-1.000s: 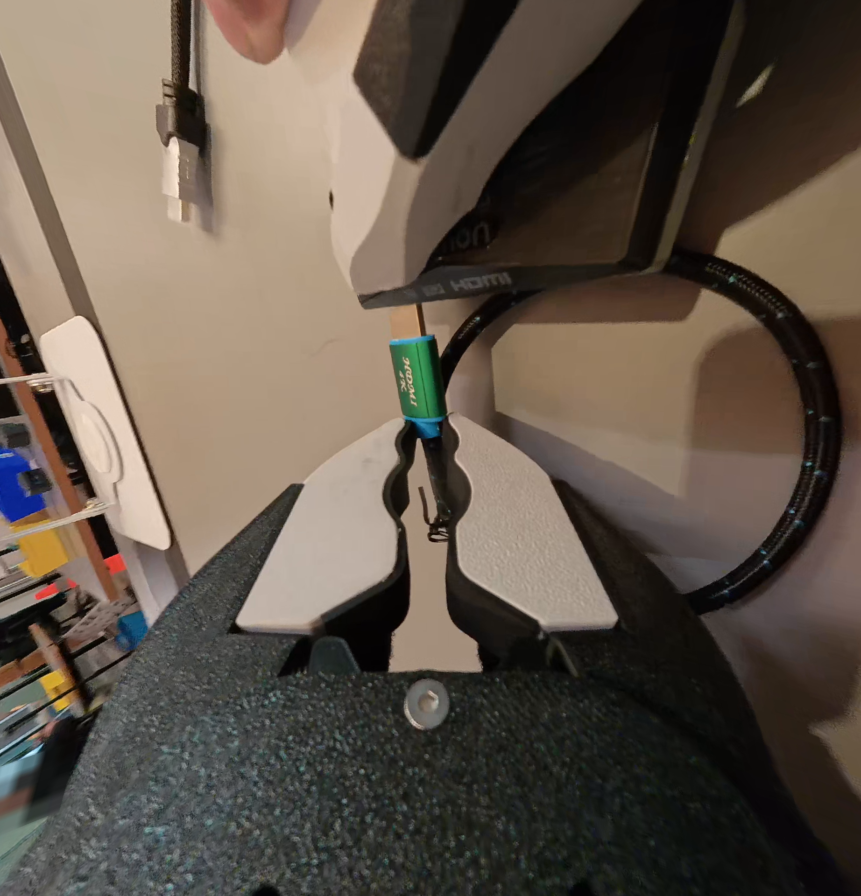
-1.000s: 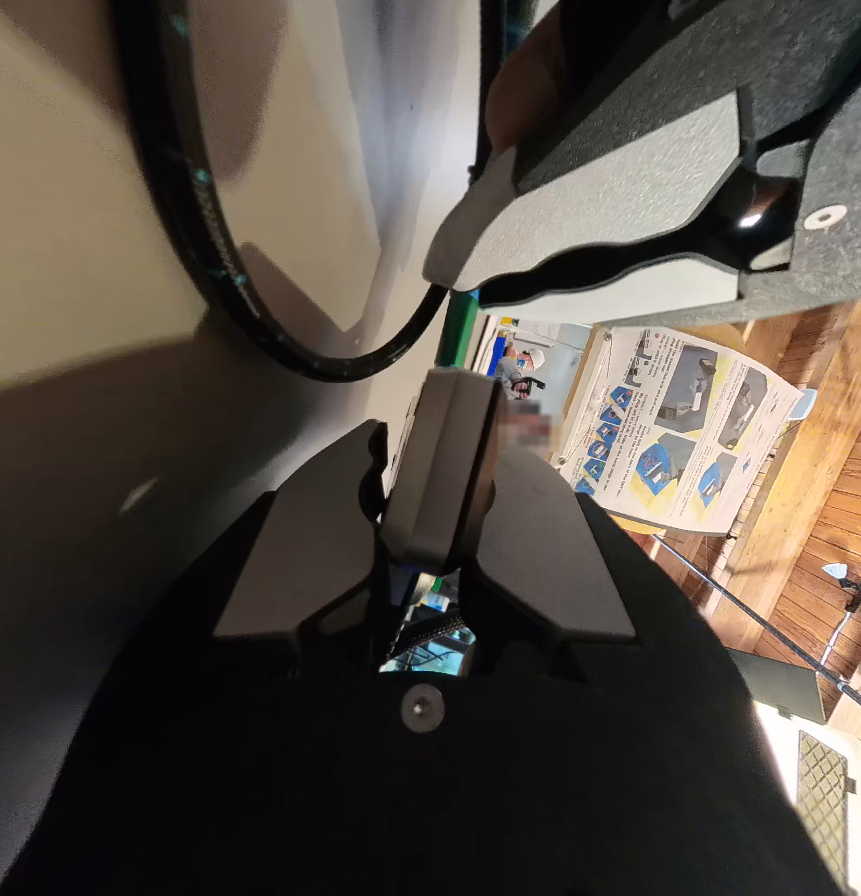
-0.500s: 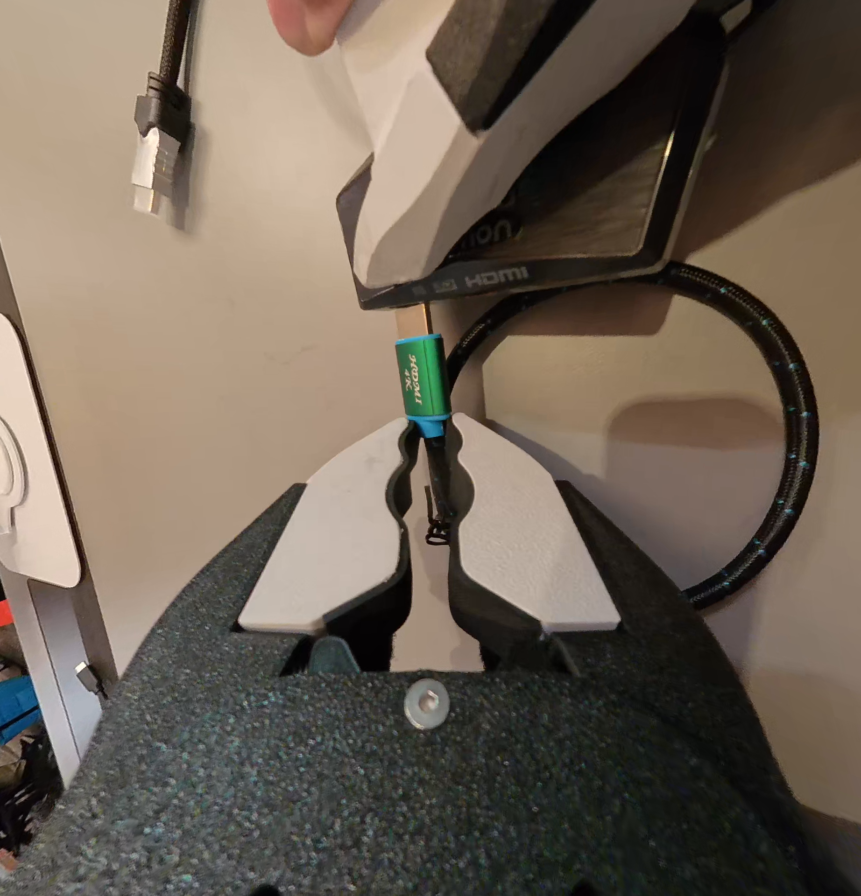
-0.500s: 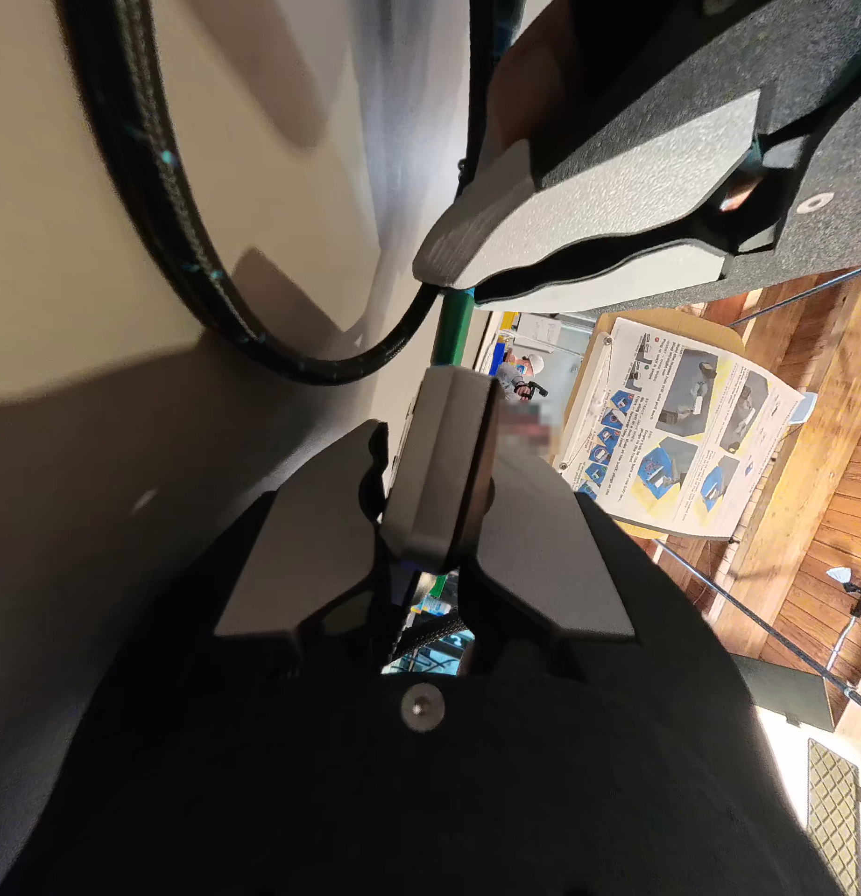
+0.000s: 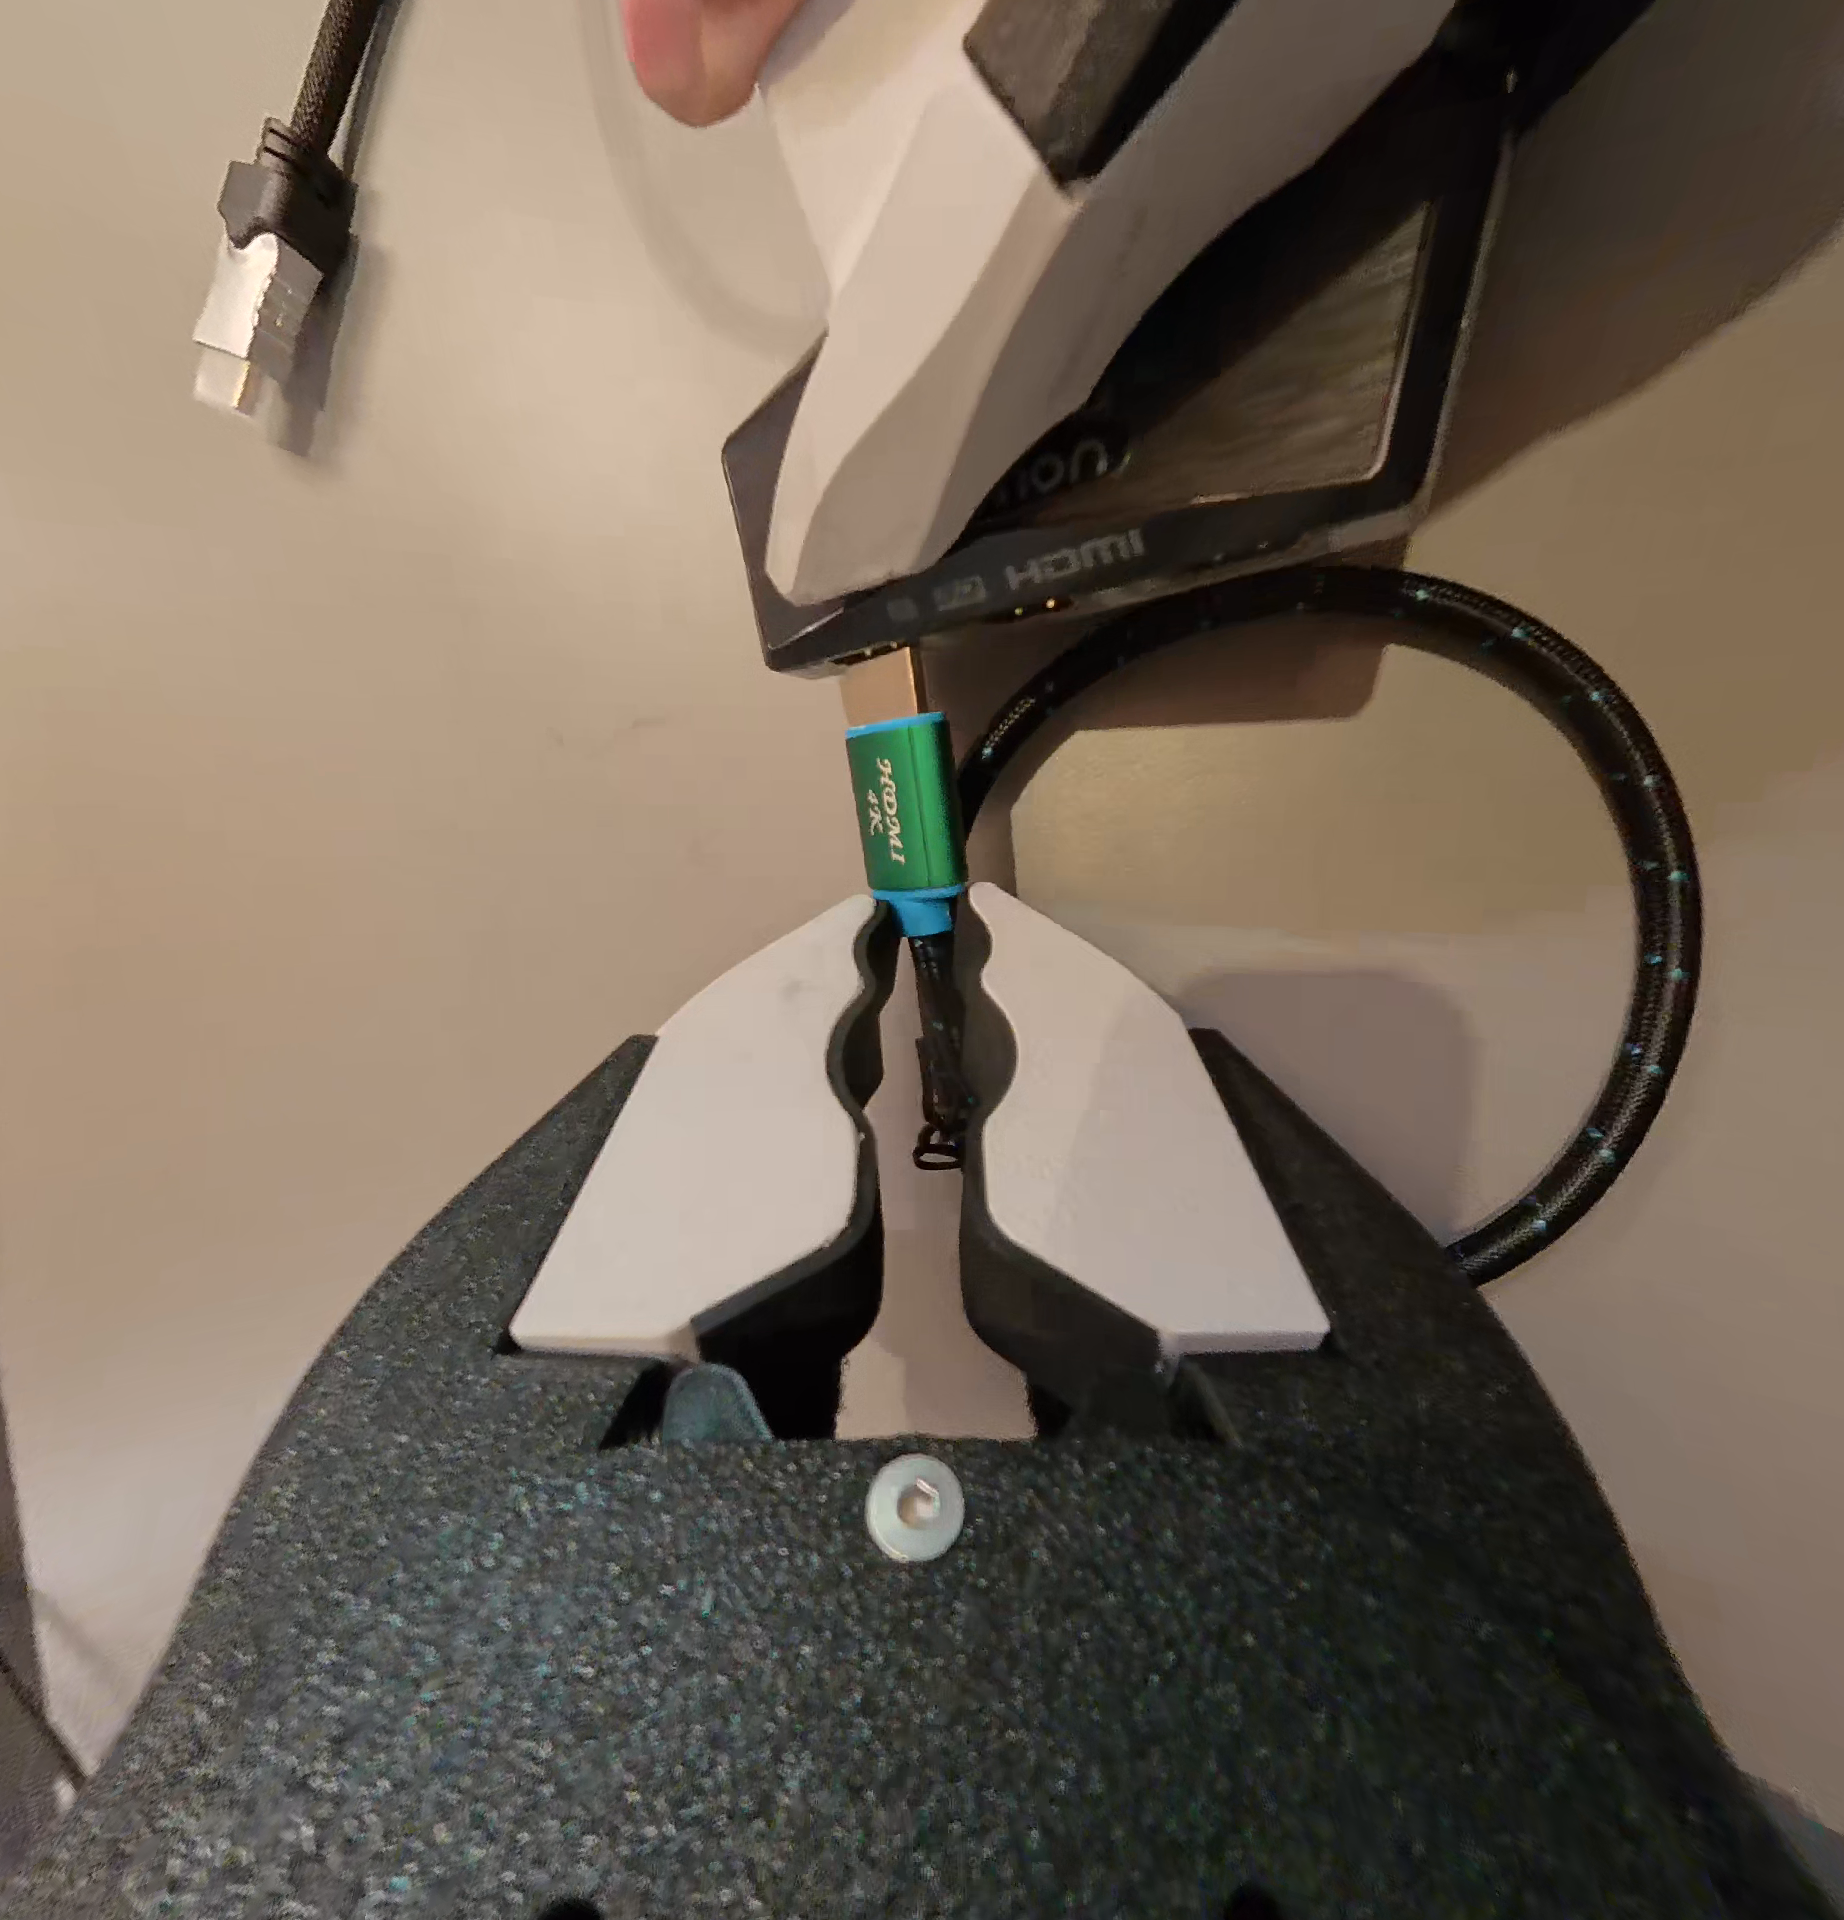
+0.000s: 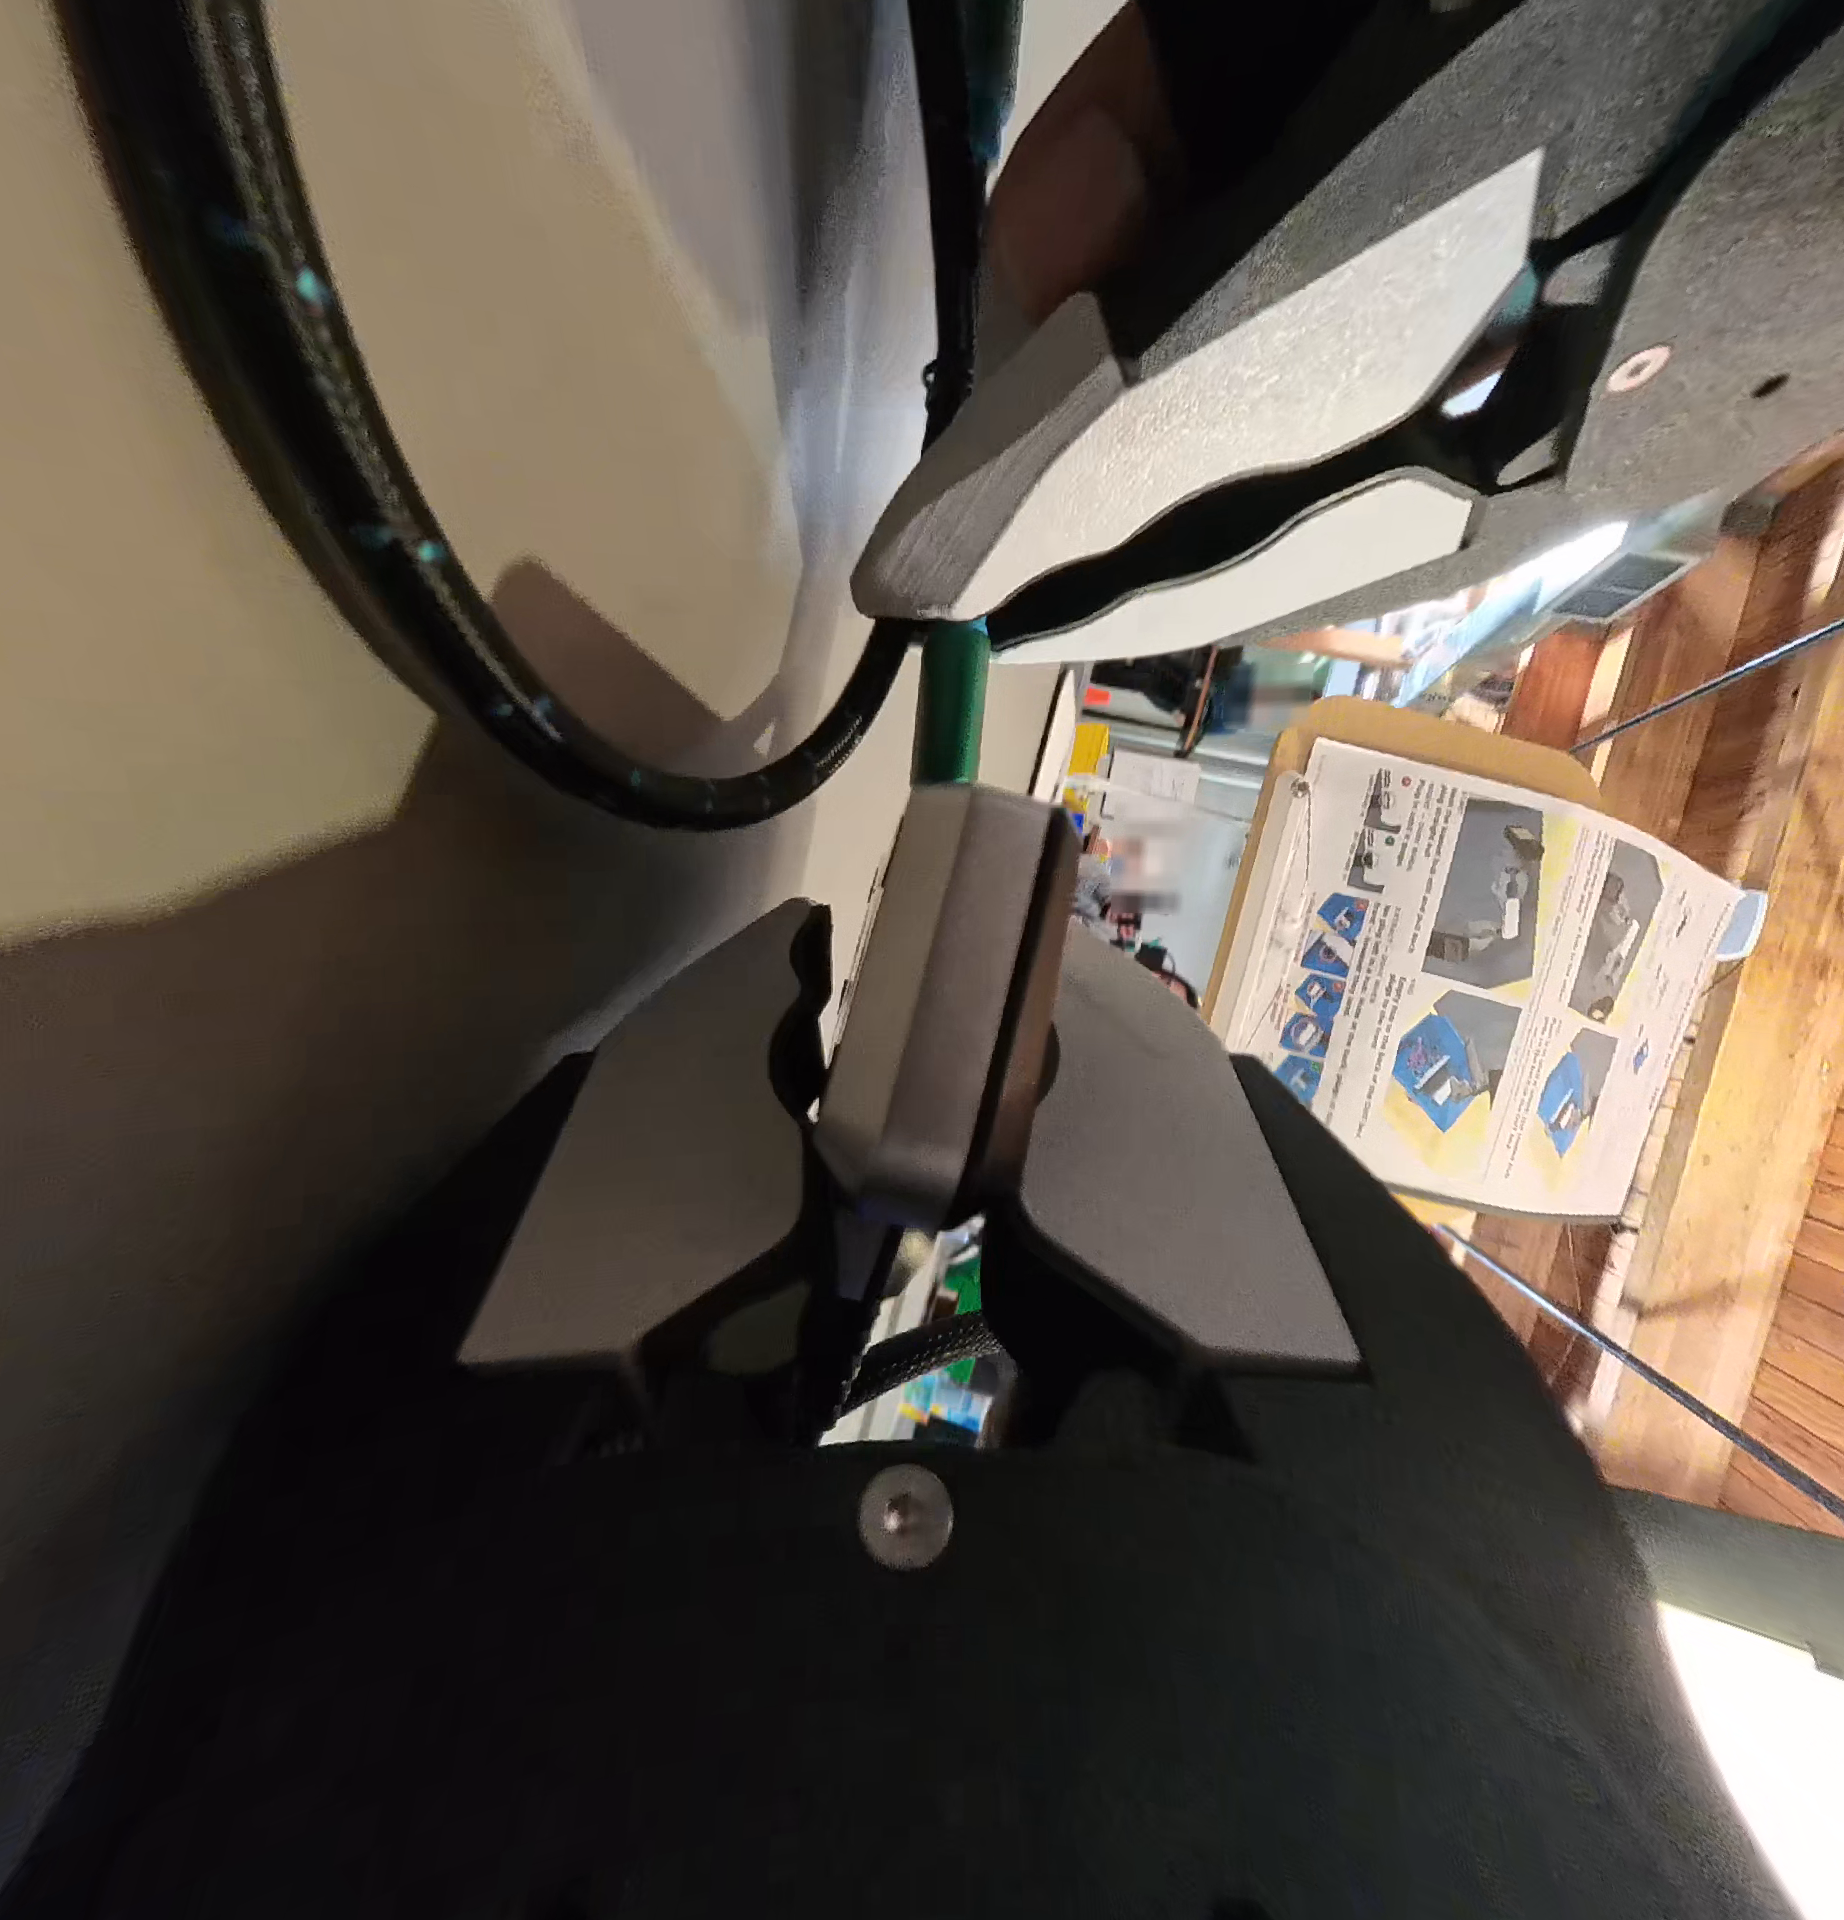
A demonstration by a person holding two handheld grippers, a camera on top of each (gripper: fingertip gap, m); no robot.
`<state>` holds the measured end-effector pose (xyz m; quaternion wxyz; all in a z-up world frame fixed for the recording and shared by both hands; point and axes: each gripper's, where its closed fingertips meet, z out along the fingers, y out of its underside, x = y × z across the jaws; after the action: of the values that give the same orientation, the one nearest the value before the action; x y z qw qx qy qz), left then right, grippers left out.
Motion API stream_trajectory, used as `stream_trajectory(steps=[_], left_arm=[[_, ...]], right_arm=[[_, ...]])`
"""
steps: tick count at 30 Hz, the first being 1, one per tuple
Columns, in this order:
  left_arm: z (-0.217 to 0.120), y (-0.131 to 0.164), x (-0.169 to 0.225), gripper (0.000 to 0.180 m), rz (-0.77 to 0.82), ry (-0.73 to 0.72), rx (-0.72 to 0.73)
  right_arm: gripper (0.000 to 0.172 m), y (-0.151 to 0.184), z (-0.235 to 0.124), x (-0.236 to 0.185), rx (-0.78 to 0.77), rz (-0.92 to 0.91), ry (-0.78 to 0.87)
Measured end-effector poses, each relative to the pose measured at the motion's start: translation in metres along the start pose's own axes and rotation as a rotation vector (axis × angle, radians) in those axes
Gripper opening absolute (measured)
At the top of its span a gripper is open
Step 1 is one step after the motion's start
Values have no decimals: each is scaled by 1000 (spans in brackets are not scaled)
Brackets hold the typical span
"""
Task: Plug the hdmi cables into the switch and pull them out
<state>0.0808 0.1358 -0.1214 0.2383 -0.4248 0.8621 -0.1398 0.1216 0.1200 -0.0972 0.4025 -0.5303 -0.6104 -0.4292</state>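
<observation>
Left gripper [image 5: 920,914]: clenched on the blue collar behind the green plug [image 5: 905,812], fingertips pressing both sides.
Right gripper [image 6: 944,1039]: clamped on the dark flat box [image 6: 949,997].
Plug position: gold tip at the box's edge port [image 5: 866,655], not fully seated.
Plug axis: long axis ran along the left fingers, tip pointing away toward the box.
Method advised: keep plug square to port; push straight; braided cable [image 5: 1624,935] left slack.

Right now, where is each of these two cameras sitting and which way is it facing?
Left wrist view: sits on the left gripper, looking along its fingers at the green cable plug entering the dark adapter box over a beige surface; a fingertip shows at top.
Right wrist view: sits on the right gripper, clamped on the box, facing along the beige surface toward a printed sheet.
Shared: box, plug, black braided cable, and each other's gripper.
</observation>
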Motion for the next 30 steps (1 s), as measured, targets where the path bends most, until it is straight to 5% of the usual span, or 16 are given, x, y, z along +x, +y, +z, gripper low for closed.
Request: stream_trajectory(steps=[9,19,30], left_arm=[[-2,15,-5,10,-86,97,56],[-8,39,-27,10,-60,-26,-56],[-8,40,-26,10,-49,-3,-27]], right_arm=[[31,-7,17,3,102,39,-1],[31,-12,47,11,140,37,-6],[31,-14,46,11,170,49,17]])
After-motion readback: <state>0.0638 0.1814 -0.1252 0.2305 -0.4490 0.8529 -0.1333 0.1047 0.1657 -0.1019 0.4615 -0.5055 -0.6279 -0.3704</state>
